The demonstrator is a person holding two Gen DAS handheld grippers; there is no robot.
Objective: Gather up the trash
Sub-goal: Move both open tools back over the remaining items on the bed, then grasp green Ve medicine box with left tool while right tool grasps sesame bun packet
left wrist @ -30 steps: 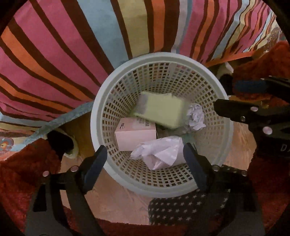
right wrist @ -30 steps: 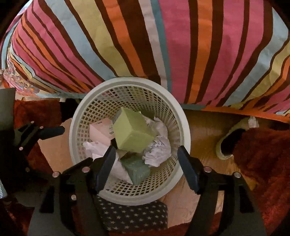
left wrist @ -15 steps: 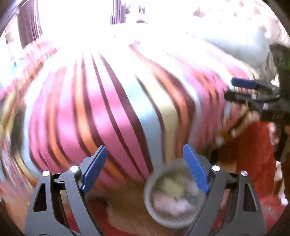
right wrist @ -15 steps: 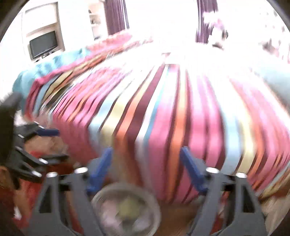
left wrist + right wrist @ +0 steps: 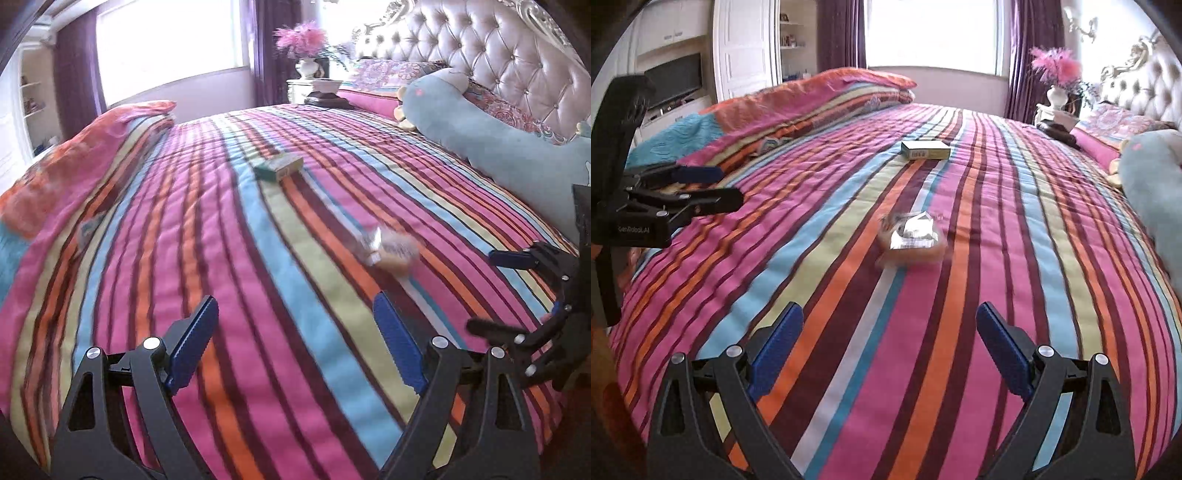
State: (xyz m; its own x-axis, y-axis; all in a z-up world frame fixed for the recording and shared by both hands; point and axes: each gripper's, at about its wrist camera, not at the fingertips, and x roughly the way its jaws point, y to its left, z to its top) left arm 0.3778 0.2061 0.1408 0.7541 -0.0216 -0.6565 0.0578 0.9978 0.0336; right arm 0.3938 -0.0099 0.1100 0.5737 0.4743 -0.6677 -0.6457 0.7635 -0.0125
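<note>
A crumpled silver and orange wrapper (image 5: pixel 912 240) lies on the striped bedspread (image 5: pixel 849 295), ahead of my right gripper (image 5: pixel 890 343); it also shows in the left wrist view (image 5: pixel 388 247). A green and yellow box (image 5: pixel 925 150) lies further back on the bed, also in the left wrist view (image 5: pixel 279 168). A small grey scrap (image 5: pixel 90 227) lies at the bed's left. My left gripper (image 5: pixel 295 339) is open and empty above the bed. My right gripper is open and empty. The basket is out of view.
A folded striped quilt (image 5: pixel 812 96) lies along the bed's left side. A long blue plush toy (image 5: pixel 491 136) and pillows (image 5: pixel 391 74) lie by the tufted headboard (image 5: pixel 491 48). A nightstand with a flower vase (image 5: pixel 1056 92) stands beyond the bed.
Both grippers have swung up from the white basket on the floor to look across the top of the bed. The basket has left both views. Both stay open.
</note>
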